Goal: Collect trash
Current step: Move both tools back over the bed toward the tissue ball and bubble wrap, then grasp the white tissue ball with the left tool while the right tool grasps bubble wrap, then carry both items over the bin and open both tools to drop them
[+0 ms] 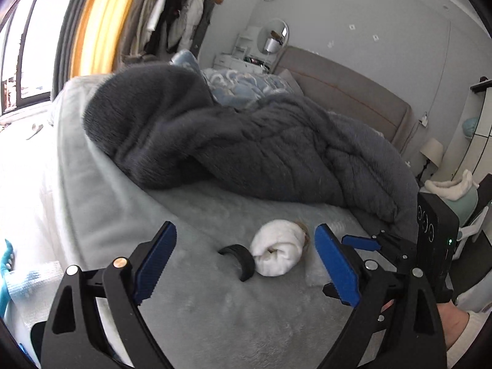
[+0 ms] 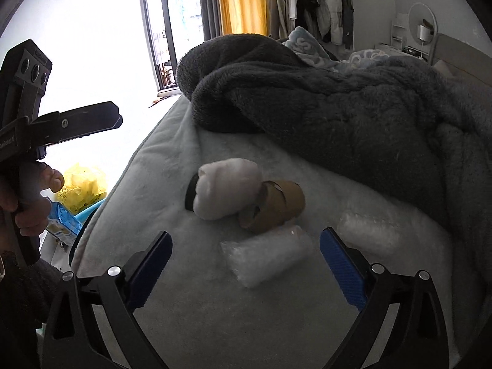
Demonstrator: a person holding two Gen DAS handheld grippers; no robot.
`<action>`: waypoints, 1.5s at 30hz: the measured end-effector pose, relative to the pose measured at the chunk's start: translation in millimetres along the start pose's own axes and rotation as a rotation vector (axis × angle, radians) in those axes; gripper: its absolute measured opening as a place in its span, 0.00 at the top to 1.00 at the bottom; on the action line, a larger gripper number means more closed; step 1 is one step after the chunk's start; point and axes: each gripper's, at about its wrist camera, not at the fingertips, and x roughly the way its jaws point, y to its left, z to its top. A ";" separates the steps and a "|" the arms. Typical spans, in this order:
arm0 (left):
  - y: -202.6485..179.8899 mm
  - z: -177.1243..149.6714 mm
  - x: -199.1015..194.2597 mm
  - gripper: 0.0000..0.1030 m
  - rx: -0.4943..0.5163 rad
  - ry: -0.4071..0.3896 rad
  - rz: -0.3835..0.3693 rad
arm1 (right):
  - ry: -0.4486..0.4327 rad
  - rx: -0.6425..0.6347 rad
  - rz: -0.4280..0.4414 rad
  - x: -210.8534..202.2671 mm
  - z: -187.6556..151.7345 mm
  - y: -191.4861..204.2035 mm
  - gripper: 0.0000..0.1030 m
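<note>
Blue pads frame both views, spread wide with nothing between them. On my left gripper (image 1: 246, 256) the fingers hang just above the pale grey sheet (image 1: 215, 323), and between their tips, a little farther off, lie a white wad (image 1: 278, 256) and a black curved strip (image 1: 240, 259) just left of it, apparently touching it. Brown shows behind the wad's far right edge, too hidden there to name.

My right gripper (image 2: 246, 259) is equally wide over the same sheet (image 2: 215, 323). Just beyond its tips sits a clear bubble-wrap roll (image 2: 267, 255). Past that lies a brown cardboard tube (image 2: 276, 206), pressed against the wad (image 2: 226, 187) on its left, with the black strip (image 2: 190, 192) peeking out on the wad's left side. A second clear wrap piece (image 2: 378, 230) lies to the right, near the blanket's edge.

Far across the bed, a dark grey blanket (image 1: 246, 141) is heaped, with a blue patterned quilt (image 1: 243, 84) behind it. Off the left bed edge, low down, a yellow bag (image 2: 81, 189) stands by a blue packet (image 2: 63, 223), near my left hand (image 2: 27, 206).
</note>
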 end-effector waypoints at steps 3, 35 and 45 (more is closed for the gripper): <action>-4.8 -4.2 17.5 0.12 -0.019 0.036 -0.030 | 0.020 0.005 0.018 4.4 -7.6 -9.0 0.05; -18.6 -14.9 68.5 0.68 -0.018 0.109 -0.126 | 0.060 -0.002 0.108 38.2 -7.3 -24.6 0.05; 5.7 0.2 29.2 0.68 -0.063 0.025 -0.093 | 0.053 0.000 0.078 31.9 -0.8 -23.9 0.35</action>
